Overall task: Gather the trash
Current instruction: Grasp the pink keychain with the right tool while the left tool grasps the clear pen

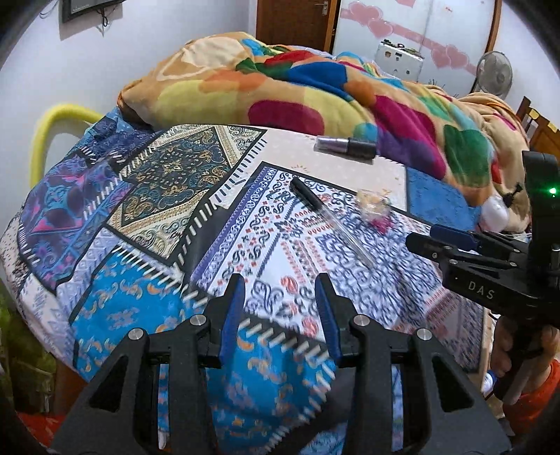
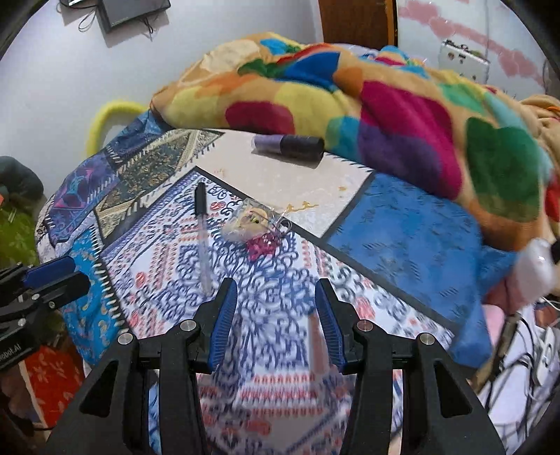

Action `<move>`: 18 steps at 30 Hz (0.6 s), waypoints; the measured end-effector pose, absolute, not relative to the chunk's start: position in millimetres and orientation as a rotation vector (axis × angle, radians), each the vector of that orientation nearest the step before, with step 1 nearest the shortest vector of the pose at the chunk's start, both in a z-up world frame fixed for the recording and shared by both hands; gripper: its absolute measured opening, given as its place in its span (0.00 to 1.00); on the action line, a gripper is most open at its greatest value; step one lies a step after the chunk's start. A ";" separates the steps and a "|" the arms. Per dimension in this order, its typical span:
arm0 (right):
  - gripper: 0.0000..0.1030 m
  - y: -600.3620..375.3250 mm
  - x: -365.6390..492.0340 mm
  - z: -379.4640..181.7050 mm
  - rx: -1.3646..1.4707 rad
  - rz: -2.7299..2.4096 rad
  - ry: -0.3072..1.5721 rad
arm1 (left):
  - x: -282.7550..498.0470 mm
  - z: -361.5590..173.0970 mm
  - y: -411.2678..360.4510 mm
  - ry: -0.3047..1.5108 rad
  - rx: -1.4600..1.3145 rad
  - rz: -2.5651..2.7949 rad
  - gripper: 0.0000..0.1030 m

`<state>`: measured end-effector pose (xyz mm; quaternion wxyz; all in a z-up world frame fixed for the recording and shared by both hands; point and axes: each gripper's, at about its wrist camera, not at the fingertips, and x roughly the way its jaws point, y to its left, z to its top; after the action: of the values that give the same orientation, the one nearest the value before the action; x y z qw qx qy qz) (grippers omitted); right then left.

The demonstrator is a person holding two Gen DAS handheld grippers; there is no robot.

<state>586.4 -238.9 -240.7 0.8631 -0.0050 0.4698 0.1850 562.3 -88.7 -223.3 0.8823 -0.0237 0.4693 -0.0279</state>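
A crumpled clear wrapper with pink and yellow bits (image 2: 252,227) lies on the patterned bedsheet (image 2: 287,350); it also shows in the left wrist view (image 1: 376,208). A clear pen with a black cap (image 2: 202,231) lies left of it, also in the left wrist view (image 1: 329,218). A purple and black cylinder (image 2: 288,146) lies by the blanket, also in the left wrist view (image 1: 346,146). My right gripper (image 2: 276,297) is open and empty, short of the wrapper. My left gripper (image 1: 280,294) is open and empty, above the sheet, short of the pen.
A bunched multicoloured blanket (image 1: 315,91) covers the far half of the bed. A yellow padded rail (image 1: 52,122) stands at the bed's left. A fan (image 1: 493,75) and a door (image 1: 294,21) are behind. Cables (image 2: 525,350) lie at the right.
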 end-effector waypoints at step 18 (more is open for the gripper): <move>0.23 -216.9 613.5 -258.7 -0.172 0.434 0.940 | 611.4 -249.7 -106.8 1.033 -0.103 -0.078 0.40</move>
<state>613.5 -216.9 -258.7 0.8655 -0.0823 0.4485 0.2074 611.4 -106.8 -249.7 0.8675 -0.0493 0.4936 -0.0374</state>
